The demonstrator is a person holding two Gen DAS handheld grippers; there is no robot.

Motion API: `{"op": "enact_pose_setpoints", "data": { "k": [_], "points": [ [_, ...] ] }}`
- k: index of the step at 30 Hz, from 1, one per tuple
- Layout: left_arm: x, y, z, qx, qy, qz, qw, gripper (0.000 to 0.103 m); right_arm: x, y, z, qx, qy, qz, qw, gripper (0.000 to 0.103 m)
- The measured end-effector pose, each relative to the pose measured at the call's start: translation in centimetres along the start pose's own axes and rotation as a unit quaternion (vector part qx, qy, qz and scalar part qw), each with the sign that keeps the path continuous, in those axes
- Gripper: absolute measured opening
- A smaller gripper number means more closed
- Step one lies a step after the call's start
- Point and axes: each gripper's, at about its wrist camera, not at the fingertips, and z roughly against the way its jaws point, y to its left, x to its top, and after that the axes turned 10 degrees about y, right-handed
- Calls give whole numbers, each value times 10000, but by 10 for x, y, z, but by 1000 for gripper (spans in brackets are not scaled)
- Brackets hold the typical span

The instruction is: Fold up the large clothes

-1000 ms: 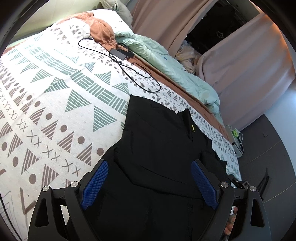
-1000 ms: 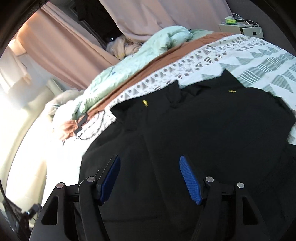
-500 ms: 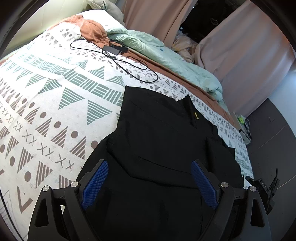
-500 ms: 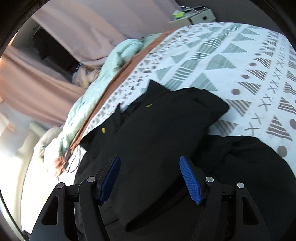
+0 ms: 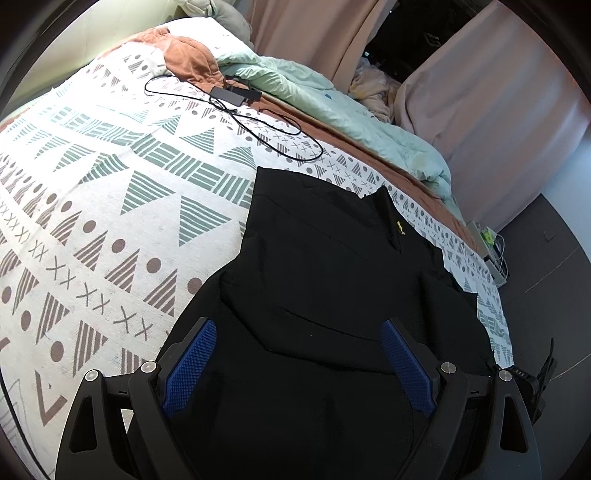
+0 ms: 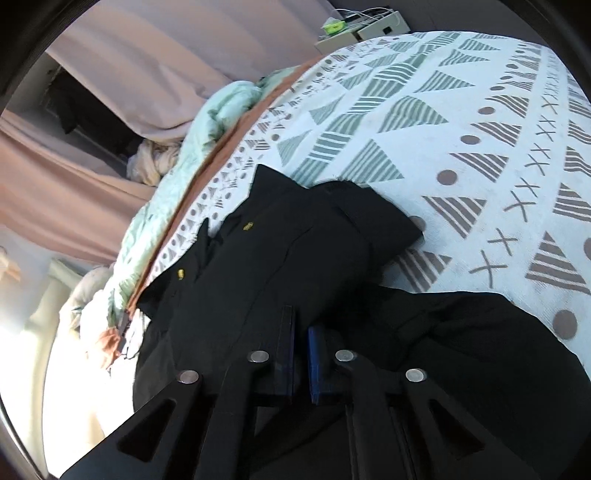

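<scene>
A large black garment [image 5: 325,273] with small yellow marks near the collar lies partly folded on the patterned bedspread [image 5: 110,206]. It also shows in the right wrist view [image 6: 295,258]. My left gripper [image 5: 299,362] is open and empty, hovering above the garment's near part. My right gripper [image 6: 301,354] is closed, its blue pads nearly together on a fold of the black garment at its near edge.
A black charger and cable [image 5: 236,99] lie on the bed beyond the garment. A mint duvet [image 5: 332,96] and an orange cloth [image 5: 188,62] lie along the far side. Pink curtains [image 5: 491,85] hang behind. A white box [image 6: 365,29] stands past the bed's corner.
My right gripper has closed on the garment's near fold; it was open half a second ago. My left gripper stays open above the garment and has barely moved.
</scene>
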Motion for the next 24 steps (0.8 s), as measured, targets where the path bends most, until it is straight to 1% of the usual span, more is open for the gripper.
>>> {"op": "enact_pose_setpoints", "data": {
  "k": [4,9,11,14,20,24],
  "points": [
    [2,4,4,-106,-20,102,9999,91,-5,22,16,-150,-275,393,9987,6],
    [4,8,10,-229,-64,202,9995,91,-16,64,34,-23,-533,1012,9934,6],
    [6,11,12,-288,-87,279,9992,91,-23,83,40,52,-627,1311,9894,6],
    [7,18,17,-372,-116,419,9984,91,-39,121,47,200,-701,1878,9795,6],
    [11,30,23,-411,-173,660,9968,91,-81,181,36,480,-518,2714,9599,6],
    [12,37,26,-432,-214,782,9958,91,-114,211,13,646,-173,3186,9455,6]
  ]
}}
